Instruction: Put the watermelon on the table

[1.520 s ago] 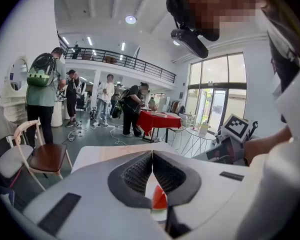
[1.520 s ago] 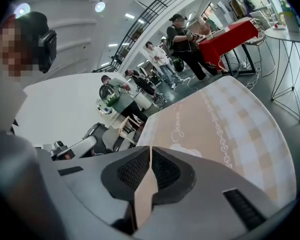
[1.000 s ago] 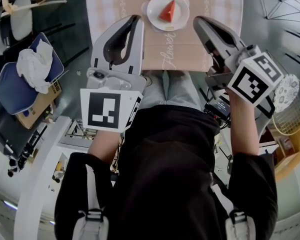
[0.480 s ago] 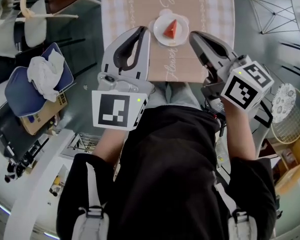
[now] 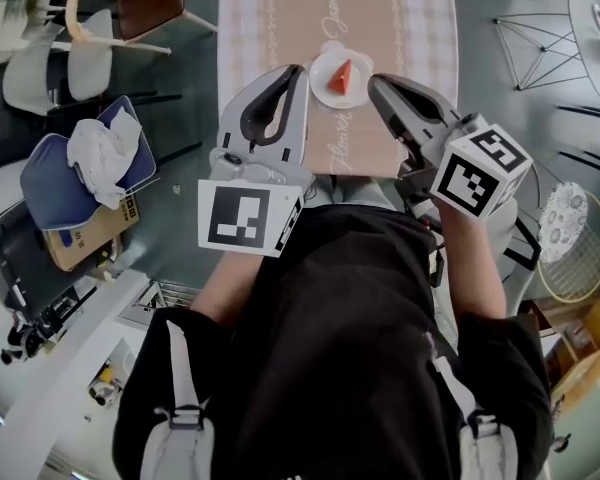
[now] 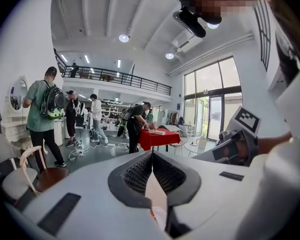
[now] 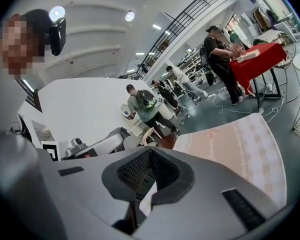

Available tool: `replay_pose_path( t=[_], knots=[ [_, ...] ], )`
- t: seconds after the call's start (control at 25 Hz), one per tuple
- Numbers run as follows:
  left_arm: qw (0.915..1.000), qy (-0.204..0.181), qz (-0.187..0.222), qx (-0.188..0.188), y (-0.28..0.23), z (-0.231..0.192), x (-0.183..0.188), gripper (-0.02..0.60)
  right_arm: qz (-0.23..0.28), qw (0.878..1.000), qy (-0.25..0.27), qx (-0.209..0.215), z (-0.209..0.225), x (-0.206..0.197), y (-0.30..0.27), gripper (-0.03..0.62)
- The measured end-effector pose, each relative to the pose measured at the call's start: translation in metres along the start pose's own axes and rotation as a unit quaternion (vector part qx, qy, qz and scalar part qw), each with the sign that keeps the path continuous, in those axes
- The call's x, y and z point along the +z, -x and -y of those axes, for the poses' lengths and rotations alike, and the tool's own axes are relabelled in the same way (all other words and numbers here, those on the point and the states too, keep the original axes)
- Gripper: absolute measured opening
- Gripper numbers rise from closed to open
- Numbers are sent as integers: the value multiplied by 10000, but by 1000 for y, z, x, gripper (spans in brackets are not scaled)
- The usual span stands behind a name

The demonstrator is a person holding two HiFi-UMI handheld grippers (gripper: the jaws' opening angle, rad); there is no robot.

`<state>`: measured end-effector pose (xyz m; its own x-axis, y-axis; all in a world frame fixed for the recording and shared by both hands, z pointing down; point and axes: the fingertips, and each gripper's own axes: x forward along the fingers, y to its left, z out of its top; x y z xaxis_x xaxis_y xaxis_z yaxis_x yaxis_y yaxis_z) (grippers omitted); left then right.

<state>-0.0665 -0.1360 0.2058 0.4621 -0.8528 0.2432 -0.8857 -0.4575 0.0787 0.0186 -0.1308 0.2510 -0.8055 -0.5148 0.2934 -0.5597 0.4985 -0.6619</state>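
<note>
The left gripper (image 5: 297, 71) has its jaws brought fully together, the ribbed pads meeting tip to tip in the left gripper view (image 6: 151, 154), with nothing caught between them. The right gripper (image 5: 374, 81) is likewise closed tight and empty, its pads pressed against each other in the right gripper view (image 7: 149, 149). Both are held out in front of the person's chest, side by side and pointing away toward the far side, tipped only slightly downward. Their marker cubes face up toward the head camera, the left one lying flat and the right one turned on a slant. The bare forearms (image 5: 223, 286) run back from the grippers into black sleeves. The watermelon (image 5: 346, 72), a red wedge, sits on a small white plate (image 5: 325, 89) at the near end of the table (image 5: 280, 13), on its pinkish patterned cloth. From the head view the plate lies between the two closed tips, left tip just beside its left edge, right tip just beside its right edge.
</note>
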Motion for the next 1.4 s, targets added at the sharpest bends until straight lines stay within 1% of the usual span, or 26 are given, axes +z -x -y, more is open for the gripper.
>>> replay_pose_path(
  t=[0.12, 0.32, 0.64, 0.96, 1.24, 1.4],
  knots=[
    [9999, -71, 7, 94, 5, 5, 4, 15, 34, 9999, 117, 68, -5, 6, 9, 17],
    [9997, -98, 23, 208, 8, 18, 2, 15, 1, 9988, 466, 145, -10, 17, 29, 17],
    [9994, -164, 104, 276, 14, 33, 3, 15, 102, 9980, 593, 199, -9, 22, 52, 17],
    [9995, -231, 174, 110, 34, 46, 7, 15, 165, 9975, 654, 226, -31, 9, 61, 17],
    [9991, -273, 307, 92, 83, 44, 5, 15, 248, 9968, 739, 159, -67, -17, 67, 17],
    [9990, -263, 330, 116, 116, 44, -3, 15, 273, 9963, 798, 148, -93, -39, 71, 17]
  ],
)
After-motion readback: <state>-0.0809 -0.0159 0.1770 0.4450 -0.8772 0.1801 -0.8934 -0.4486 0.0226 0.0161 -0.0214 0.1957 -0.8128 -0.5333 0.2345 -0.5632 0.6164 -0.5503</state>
